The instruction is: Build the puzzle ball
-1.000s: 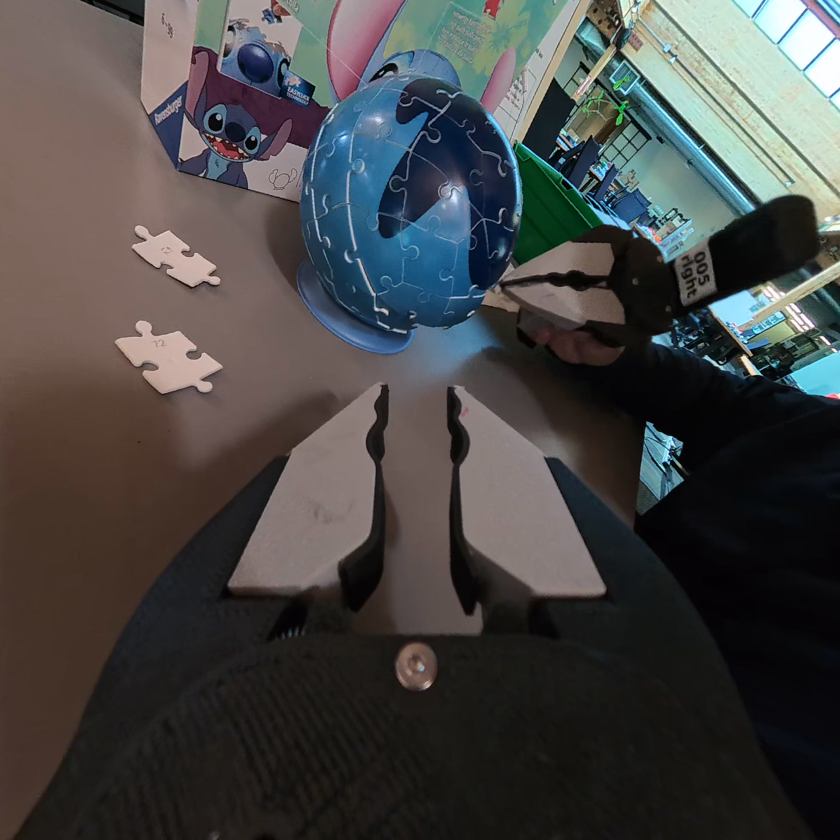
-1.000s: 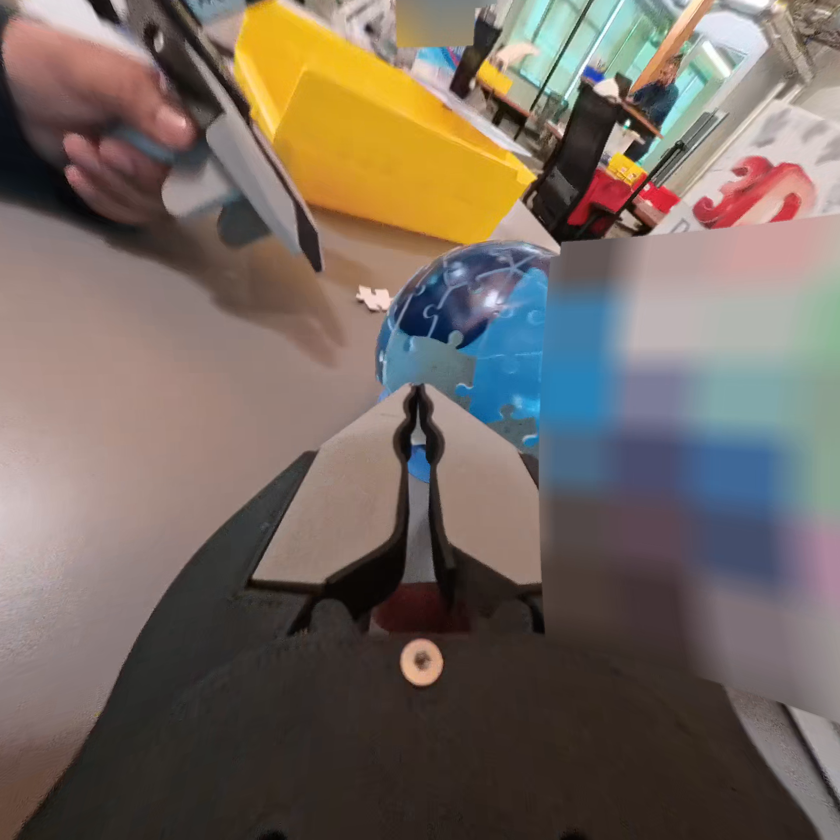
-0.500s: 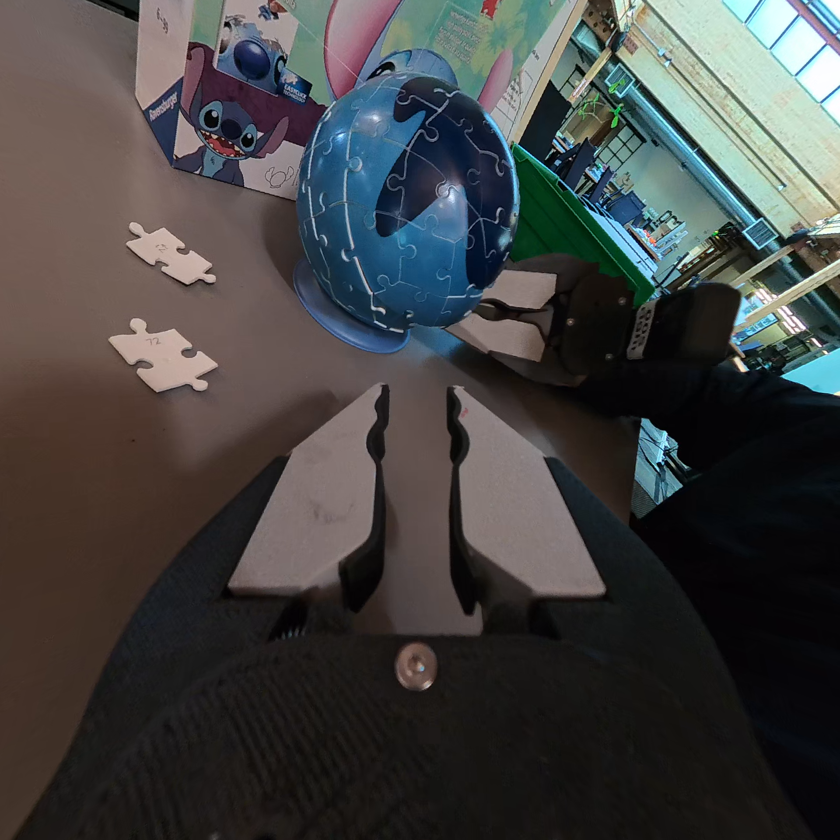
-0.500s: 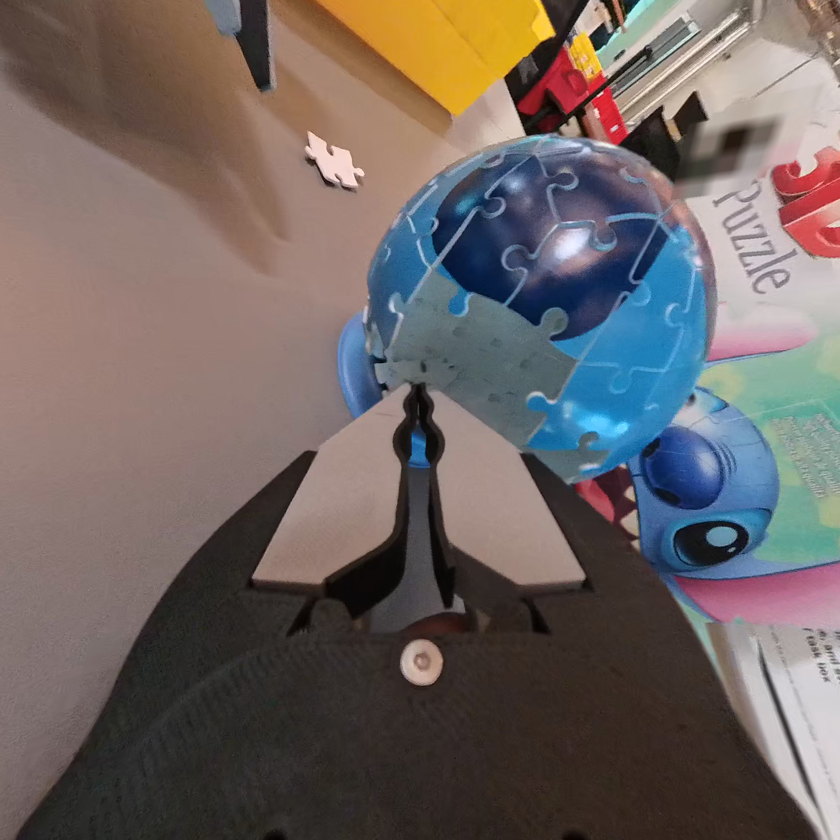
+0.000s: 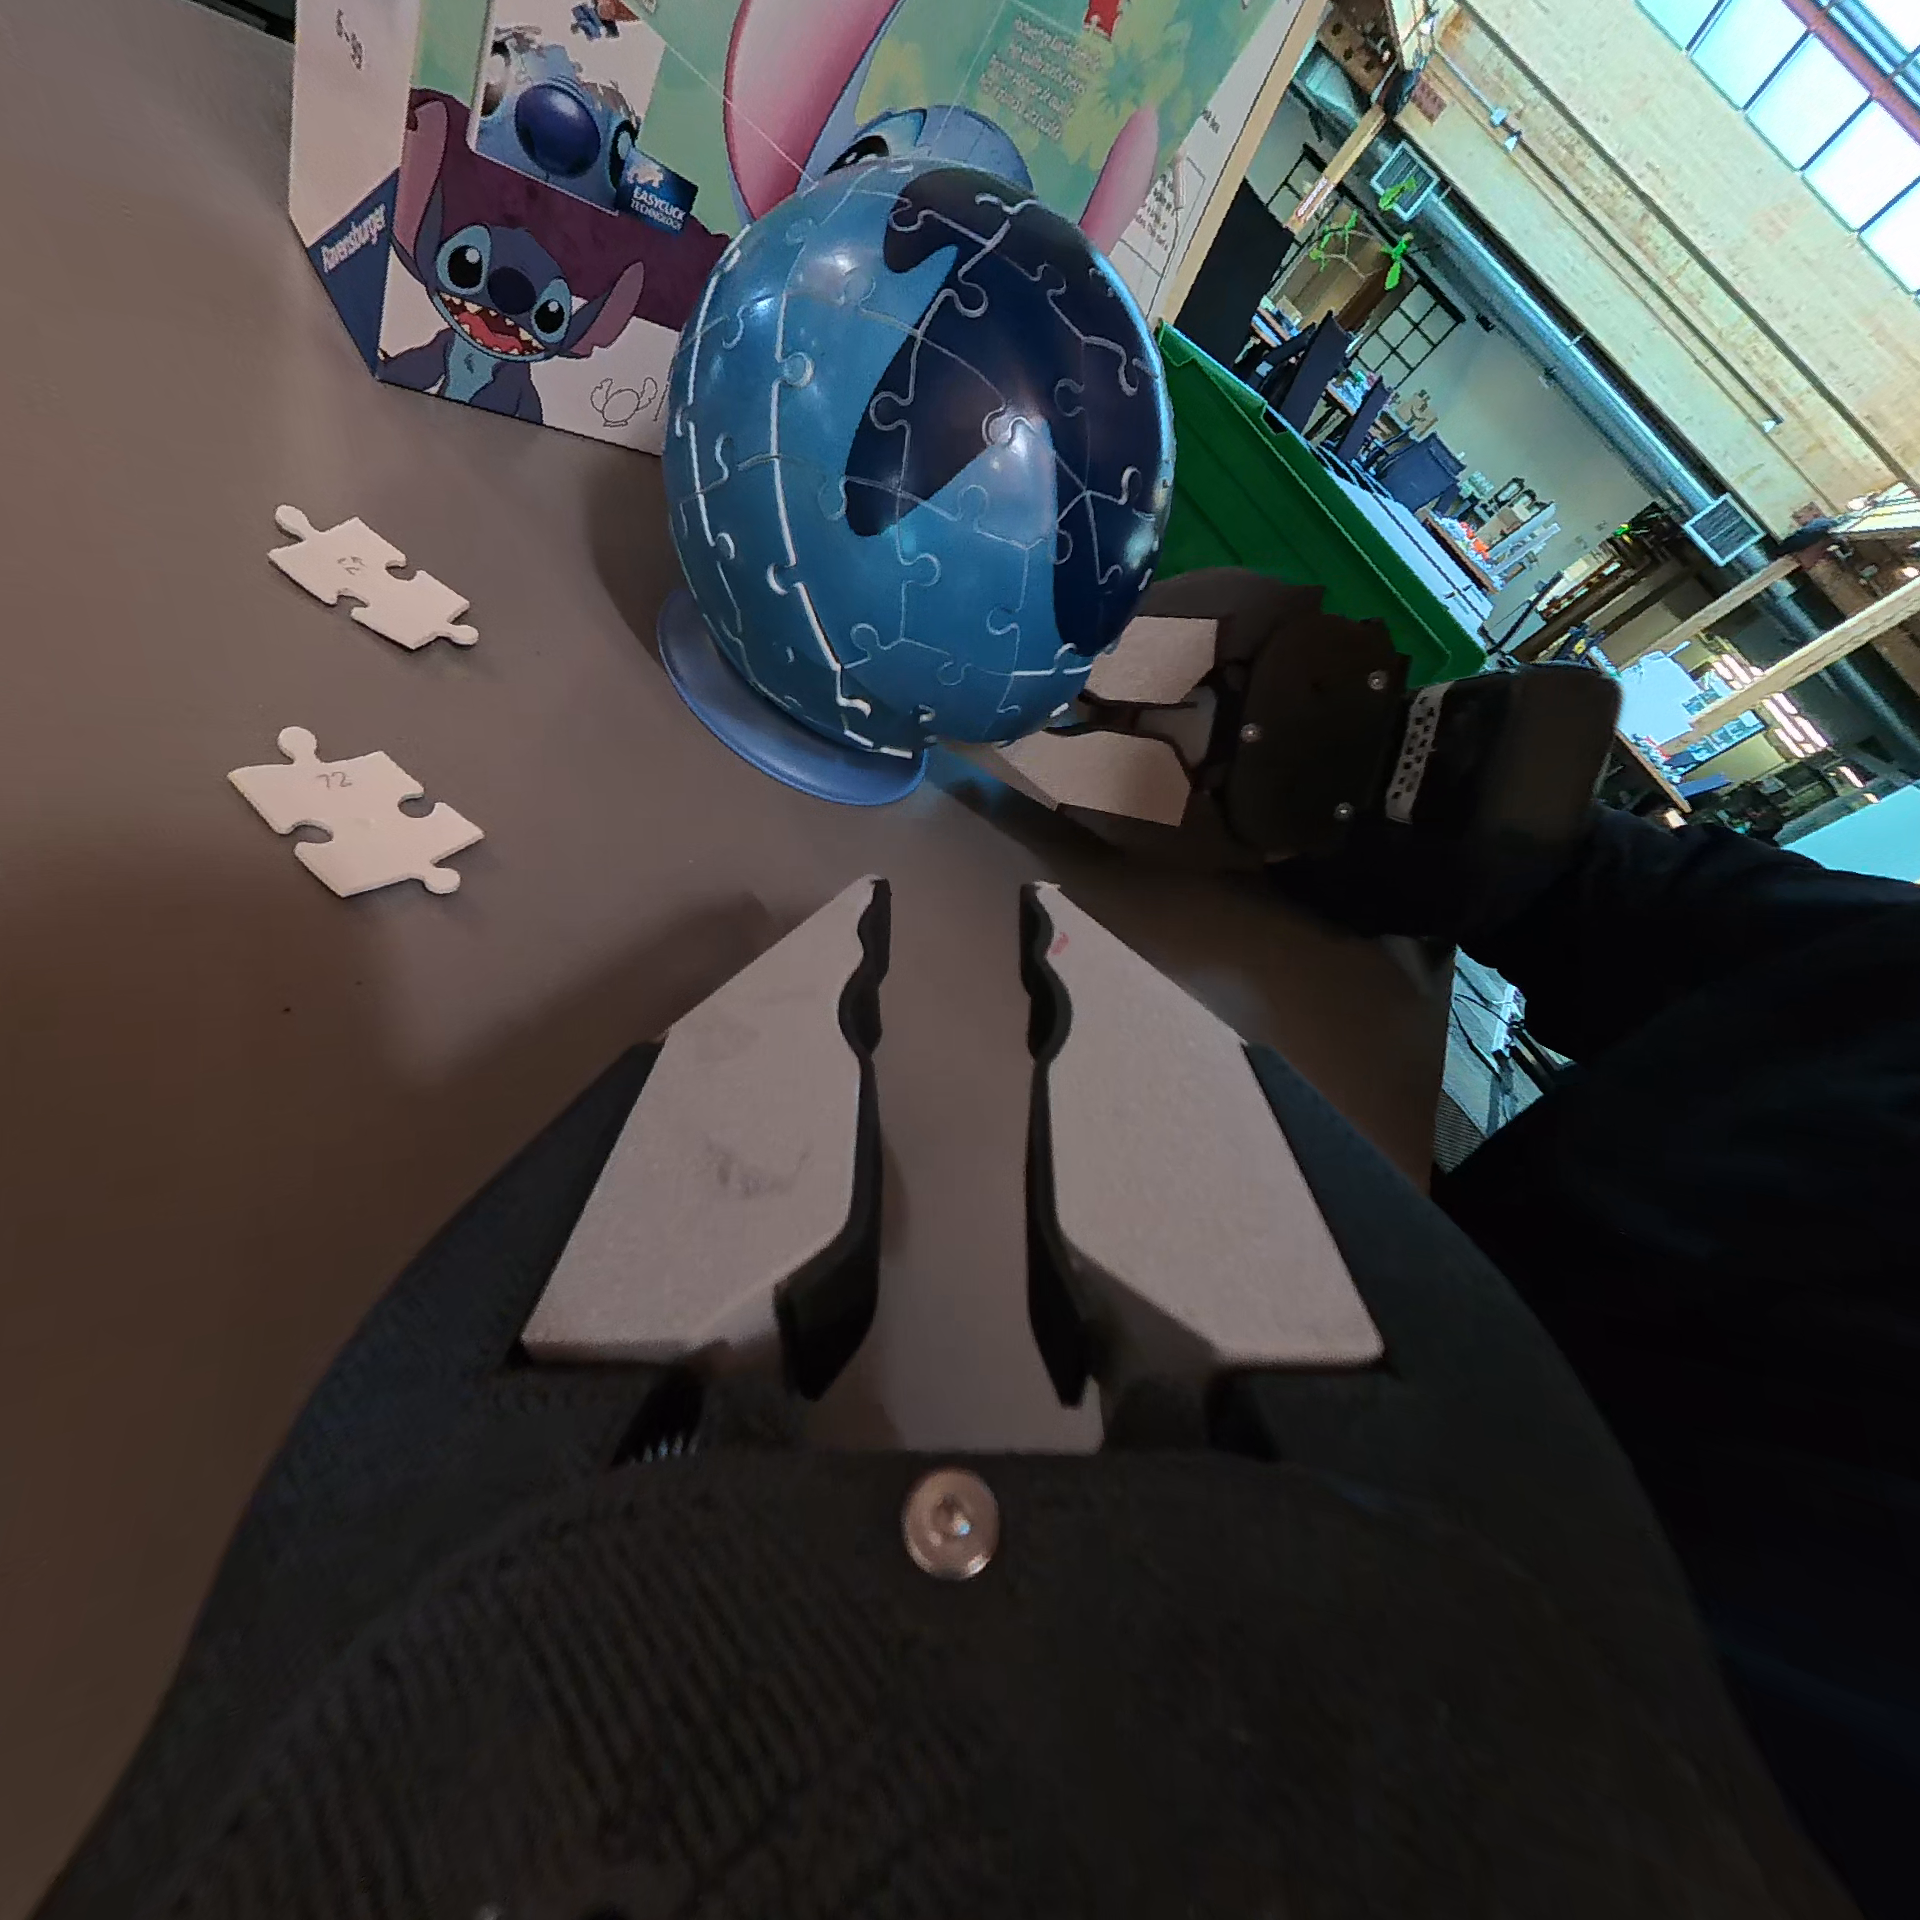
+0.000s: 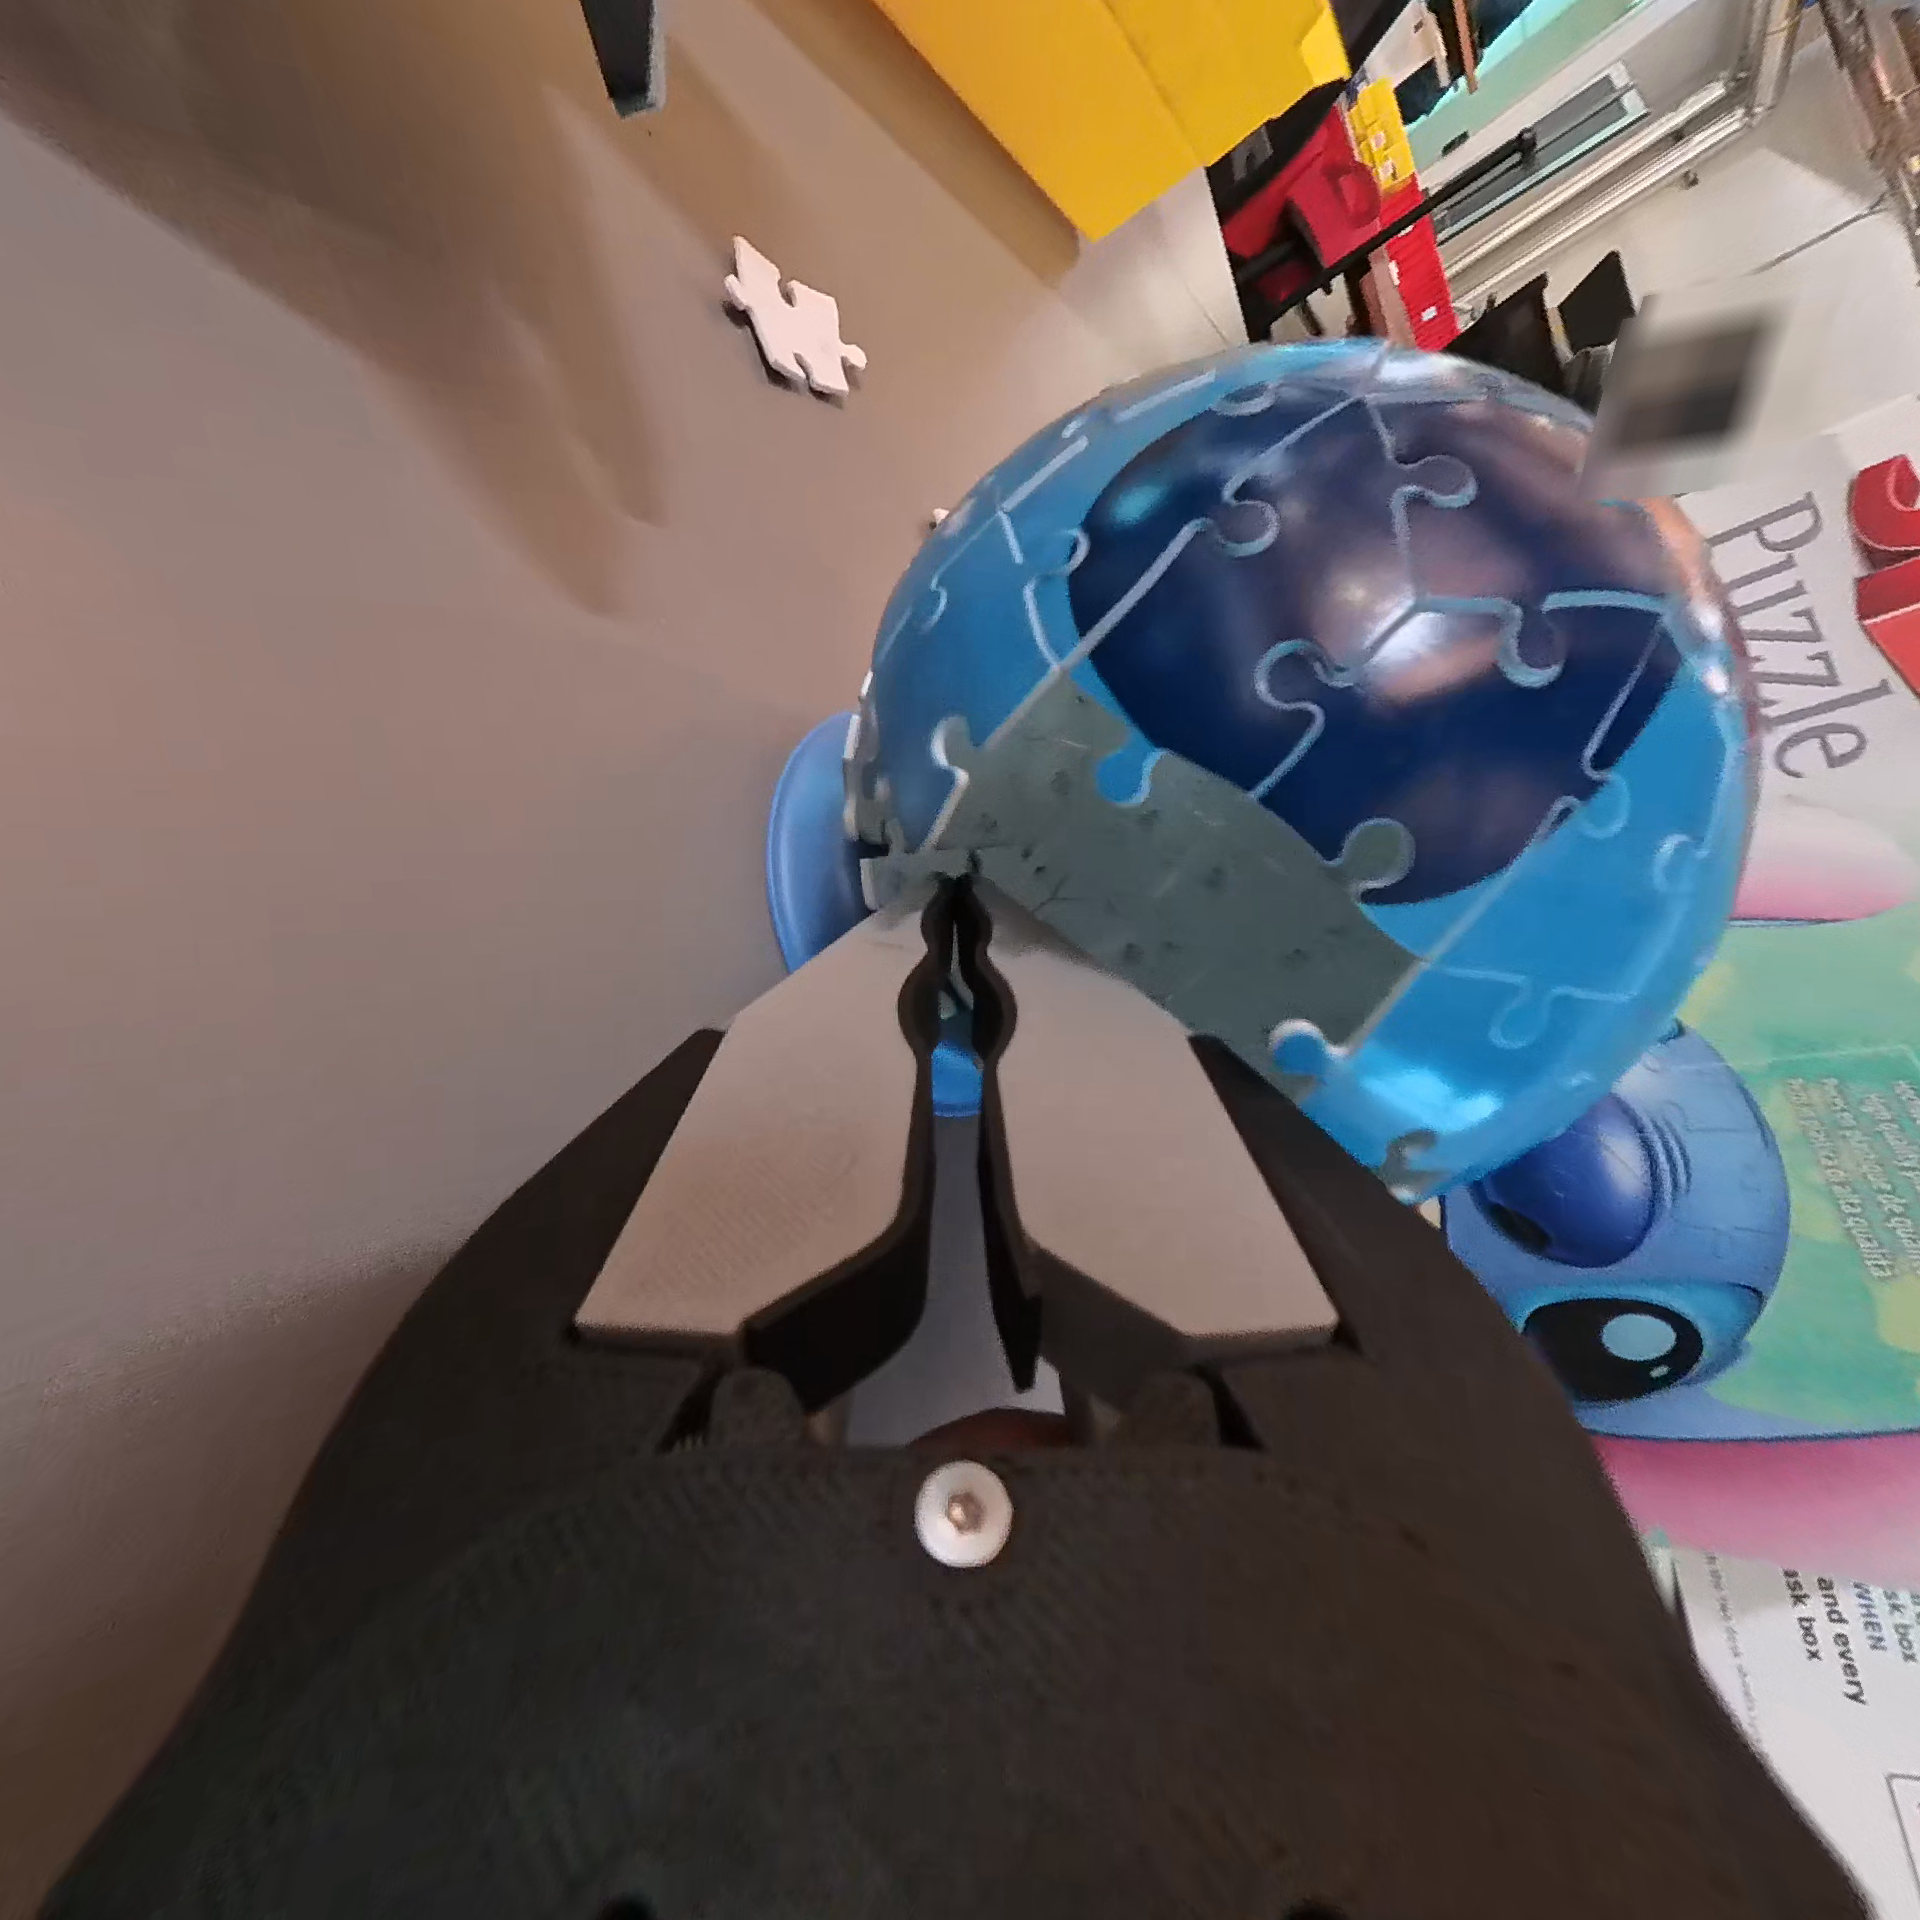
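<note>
The blue puzzle ball [image 5: 914, 468] stands tilted on its blue ring stand [image 5: 790, 753] on the grey table. In the right wrist view the ball [image 6: 1455, 675] shows an open gap with the grey inside [image 6: 1174, 894] visible. My right gripper [image 6: 956, 896] is shut, its tips pinching a thin grey puzzle piece [image 6: 902, 864] at the lower left rim of that gap. It also shows in the left wrist view [image 5: 1143, 717], with its tips hidden behind the ball. My left gripper [image 5: 954, 896] is open and empty, short of the stand.
Two white joined piece pairs [image 5: 369, 582] [image 5: 353, 821] lie face down left of the ball. One more piece pair [image 6: 795, 317] shows in the right wrist view. The puzzle box [image 5: 499, 229] stands behind the ball. A green bin [image 5: 1299, 520] and a yellow bin [image 6: 1091, 94] sit at the table's edges. Some 10 cm of space lies between my two pairs of fingers.
My right gripper has dropped low, rolled over and closed in on the ball's open gap. My left gripper has stayed open and nearly still.
</note>
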`<state>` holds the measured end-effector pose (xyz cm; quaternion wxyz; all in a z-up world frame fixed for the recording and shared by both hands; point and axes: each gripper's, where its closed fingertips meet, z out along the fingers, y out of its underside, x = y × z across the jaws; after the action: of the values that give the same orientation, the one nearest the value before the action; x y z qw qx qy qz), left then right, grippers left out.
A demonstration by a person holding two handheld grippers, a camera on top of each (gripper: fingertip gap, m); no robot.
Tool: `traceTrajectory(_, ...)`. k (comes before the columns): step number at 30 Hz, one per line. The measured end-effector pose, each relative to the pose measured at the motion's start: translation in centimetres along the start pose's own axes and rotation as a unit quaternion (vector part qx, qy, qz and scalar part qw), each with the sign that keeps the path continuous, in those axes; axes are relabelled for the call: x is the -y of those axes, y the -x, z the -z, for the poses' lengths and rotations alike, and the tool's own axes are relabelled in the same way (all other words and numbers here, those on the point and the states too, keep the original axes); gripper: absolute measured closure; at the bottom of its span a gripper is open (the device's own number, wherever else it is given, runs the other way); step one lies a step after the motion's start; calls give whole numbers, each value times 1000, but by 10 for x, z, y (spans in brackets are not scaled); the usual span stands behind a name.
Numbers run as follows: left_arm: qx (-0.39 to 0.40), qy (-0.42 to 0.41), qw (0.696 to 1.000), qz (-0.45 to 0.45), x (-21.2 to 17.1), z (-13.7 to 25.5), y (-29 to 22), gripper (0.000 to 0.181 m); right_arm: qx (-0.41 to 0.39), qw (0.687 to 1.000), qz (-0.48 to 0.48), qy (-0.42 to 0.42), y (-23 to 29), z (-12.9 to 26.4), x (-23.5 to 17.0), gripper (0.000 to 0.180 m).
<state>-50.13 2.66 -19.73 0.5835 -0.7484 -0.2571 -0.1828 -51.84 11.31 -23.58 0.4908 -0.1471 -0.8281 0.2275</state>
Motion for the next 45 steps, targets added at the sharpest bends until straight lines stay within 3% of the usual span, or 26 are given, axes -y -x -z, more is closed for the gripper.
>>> traceTrajectory(24,-4,2,1000,4,-1,-1,0,158,93,994,29,41,5,-5,-2,180)
traceTrajectory(35,-5,1,1000,4,0,0,0,158,58,997,17,42,1,-3,-3,180)
traceTrajectory(45,-6,0,1000,5,0,0,0,158,42,998,-22,-28,-12,36,8,180)
